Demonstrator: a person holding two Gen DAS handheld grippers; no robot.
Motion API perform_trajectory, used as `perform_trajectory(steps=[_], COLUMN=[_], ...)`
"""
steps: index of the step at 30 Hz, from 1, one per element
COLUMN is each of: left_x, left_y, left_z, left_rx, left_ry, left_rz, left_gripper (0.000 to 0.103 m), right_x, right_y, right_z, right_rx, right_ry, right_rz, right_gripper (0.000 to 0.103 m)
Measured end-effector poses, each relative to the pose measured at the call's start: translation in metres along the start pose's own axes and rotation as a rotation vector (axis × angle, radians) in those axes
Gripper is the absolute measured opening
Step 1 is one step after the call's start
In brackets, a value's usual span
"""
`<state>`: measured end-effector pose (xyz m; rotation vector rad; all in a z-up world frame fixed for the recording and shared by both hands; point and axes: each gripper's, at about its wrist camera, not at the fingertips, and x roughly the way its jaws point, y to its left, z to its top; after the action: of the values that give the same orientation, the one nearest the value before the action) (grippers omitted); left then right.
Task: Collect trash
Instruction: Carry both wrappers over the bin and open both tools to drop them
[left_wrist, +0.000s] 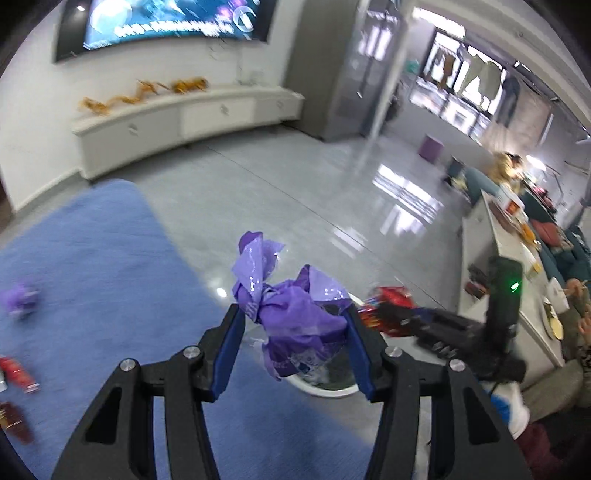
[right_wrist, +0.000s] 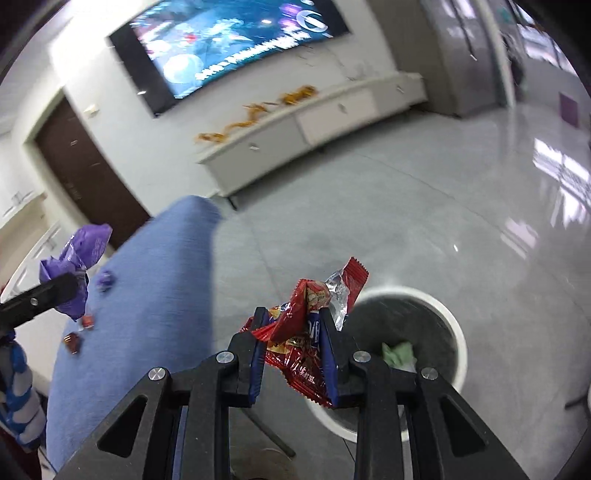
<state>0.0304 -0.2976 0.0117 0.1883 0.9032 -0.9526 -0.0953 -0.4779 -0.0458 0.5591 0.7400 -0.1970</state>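
Now each tool pinches a wrapper (left_wrist: 295, 317) above the bin's rim (right_wrist: 452, 321), beyond the table's edge (right_wrist: 210, 295).

From where I stand, the purple wrapper (left_wrist: 295, 325) hides most of the bin (left_wrist: 325, 387), the red wrappers (left_wrist: 16, 373) at the blue table (left_wrist: 110, 266) edge are smeared and cropped, and the wall screen (right_wrist: 236, 48) is unreadable.

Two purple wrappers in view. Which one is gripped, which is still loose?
The big crumpled purple wrapper is clamped in the left gripper, off the surface. The small purple wrapper lies loose on the blue tabletop, by the red wrappers.
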Motion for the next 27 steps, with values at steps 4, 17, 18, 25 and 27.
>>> perform_trajectory(steps=[4, 17, 18, 25, 27], left_x=[0.055, 0.128, 0.125, 0.075, 0.055], left_y=[-0.027, -0.058, -0.056, -0.048, -0.047], left_z=[0.015, 0.029, 0.027, 0.019, 0.014], left_rx=[0.024, -0.012, -0.011, 0.007, 0.017], left_ry=[0.082, 0.178, 0.173, 0.052, 0.001], left_rz=[-0.039, -0.128, -0.121, 0.028, 0.083], left_gripper=[0.053, 0.067, 0.067, 0.067, 0.067], right_x=[0.019, 0.022, 0.02, -0.009, -0.022], right_y=[-0.03, -0.08, -0.079, -0.054, -0.034], right_z=[-0.001, -0.013, -0.013, -0.003, 0.003], right_rx=[0.051, 0.15, 0.153, 0.126, 0.09], right_ry=[0.032, 0.054, 0.048, -0.022, -0.052], right_rz=[-0.04, -0.135, -0.137, -0.133, -0.12], right_gripper=[0.032, 0.056, 0.056, 0.056, 0.056])
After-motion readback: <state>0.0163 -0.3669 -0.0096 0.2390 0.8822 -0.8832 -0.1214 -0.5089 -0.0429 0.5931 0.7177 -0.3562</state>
